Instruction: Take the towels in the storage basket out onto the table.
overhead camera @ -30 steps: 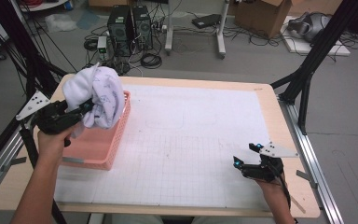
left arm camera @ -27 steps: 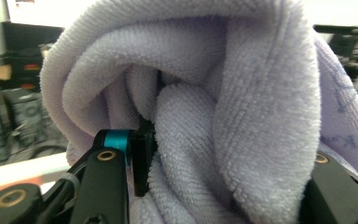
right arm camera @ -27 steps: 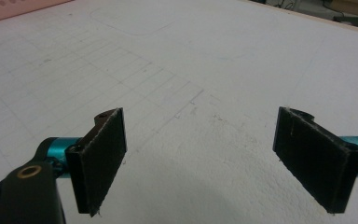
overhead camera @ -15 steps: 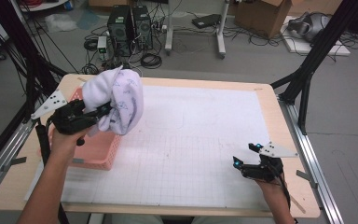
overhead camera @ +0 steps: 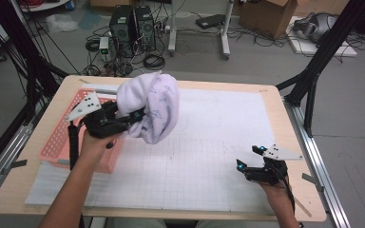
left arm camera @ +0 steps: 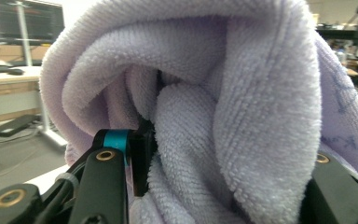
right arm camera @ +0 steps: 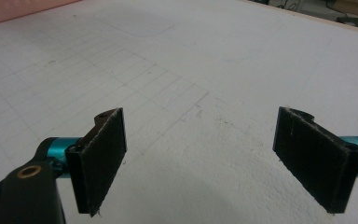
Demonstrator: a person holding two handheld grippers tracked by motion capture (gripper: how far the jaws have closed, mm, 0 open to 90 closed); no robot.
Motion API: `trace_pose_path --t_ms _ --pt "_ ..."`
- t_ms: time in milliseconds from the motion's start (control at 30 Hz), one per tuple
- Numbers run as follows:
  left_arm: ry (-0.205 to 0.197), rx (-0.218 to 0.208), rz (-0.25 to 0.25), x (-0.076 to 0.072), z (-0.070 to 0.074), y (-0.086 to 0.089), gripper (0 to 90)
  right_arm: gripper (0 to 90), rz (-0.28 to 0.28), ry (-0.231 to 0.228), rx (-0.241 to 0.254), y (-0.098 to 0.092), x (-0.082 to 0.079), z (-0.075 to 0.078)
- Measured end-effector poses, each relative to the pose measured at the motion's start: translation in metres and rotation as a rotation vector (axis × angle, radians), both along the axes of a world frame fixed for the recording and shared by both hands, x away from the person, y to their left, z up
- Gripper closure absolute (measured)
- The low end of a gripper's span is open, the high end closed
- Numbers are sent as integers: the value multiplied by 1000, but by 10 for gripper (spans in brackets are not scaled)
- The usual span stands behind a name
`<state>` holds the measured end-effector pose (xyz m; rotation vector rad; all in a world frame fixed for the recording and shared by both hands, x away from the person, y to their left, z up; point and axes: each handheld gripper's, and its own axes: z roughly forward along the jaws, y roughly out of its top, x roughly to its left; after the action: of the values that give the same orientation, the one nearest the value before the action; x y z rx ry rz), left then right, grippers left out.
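Note:
A bunched lavender towel [overhead camera: 152,107] hangs in the air above the left part of the white grid mat [overhead camera: 209,142], just right of the pink basket [overhead camera: 57,142]. My left gripper [overhead camera: 134,118] is shut on the towel. In the left gripper view the thick terry folds of the towel [left arm camera: 223,107] bulge between the two black jaws, and the left finger [left arm camera: 142,158] presses into the cloth. My right gripper [overhead camera: 248,157] rests low near the mat's front right corner, open, with bare mat between its pads [right arm camera: 100,154].
The pink slotted basket sits at the table's left edge on the mat. The wooden table rim [overhead camera: 294,142] runs along the right. Black frame legs [overhead camera: 313,71], computer towers [overhead camera: 133,23] and cables stand on the floor beyond the far edge.
My left hand has carried the towel up out of the basket and rightward over the mat. The right gripper has stayed where it was.

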<state>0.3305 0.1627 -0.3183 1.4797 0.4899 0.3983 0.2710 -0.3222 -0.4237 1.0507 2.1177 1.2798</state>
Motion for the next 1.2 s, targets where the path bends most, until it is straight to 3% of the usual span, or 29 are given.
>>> trace_pose_path --t_ms 300,667,867,1033,1133,1167,1200 --pt "51 6 -85 7 -19 -58 517 159 12 0 -9 3 2 -1" --pt "170 94 -111 20 -70 -117 512 159 11 12 -11 2 4 -3" --pt "261 107 -95 35 -99 -143 502 159 10 19 -11 1 6 -5" --pt "346 181 -38 47 -123 -155 439 159 3 28 -9 0 8 -5" --pt "376 171 -7 49 -123 -153 360 159 0 35 -6 0 8 -6" --pt "372 170 19 49 -119 -150 267 159 0 34 -9 -1 9 -6" --pt "366 170 32 48 -116 -147 267 159 0 34 -9 -1 9 -6"
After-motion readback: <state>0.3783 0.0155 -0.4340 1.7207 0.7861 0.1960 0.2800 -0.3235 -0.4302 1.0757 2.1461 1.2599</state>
